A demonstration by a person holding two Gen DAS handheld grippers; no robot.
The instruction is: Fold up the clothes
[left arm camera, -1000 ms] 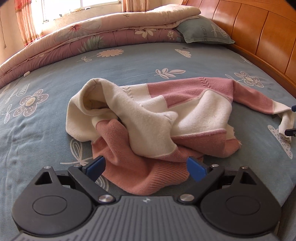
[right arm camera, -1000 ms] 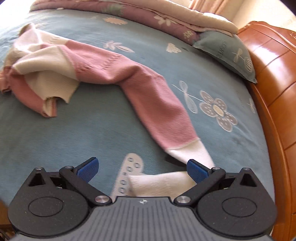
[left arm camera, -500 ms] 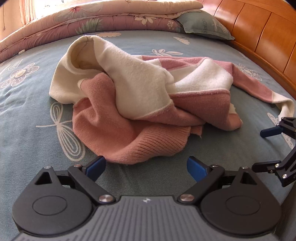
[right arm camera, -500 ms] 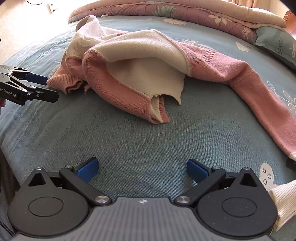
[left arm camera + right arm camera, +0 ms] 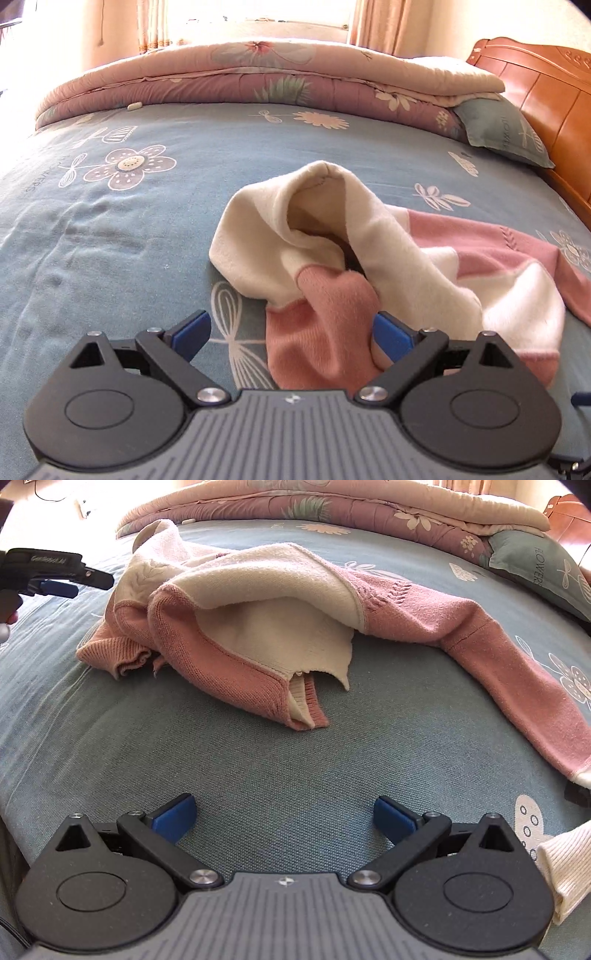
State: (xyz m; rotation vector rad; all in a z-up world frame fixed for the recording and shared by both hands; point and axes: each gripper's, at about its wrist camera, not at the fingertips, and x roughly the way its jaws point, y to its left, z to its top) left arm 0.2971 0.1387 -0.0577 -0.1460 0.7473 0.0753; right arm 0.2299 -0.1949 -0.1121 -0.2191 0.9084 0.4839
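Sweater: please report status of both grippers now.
Left gripper open, pink hem between fingers. Right gripper open, over bare sheet. Sweater crumpled, unfolded. Nothing in the way.

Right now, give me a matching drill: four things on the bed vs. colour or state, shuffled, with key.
Things:
1. sweater
2. pillow
3. left tool
4. right tool

States:
A. open over bare bedsheet, nothing between the fingers
B. crumpled, pink and cream
C. grey-green, against the wooden headboard
D. open, with pink knit between the fingers

Pairs: 1-B, 2-C, 3-D, 4-A
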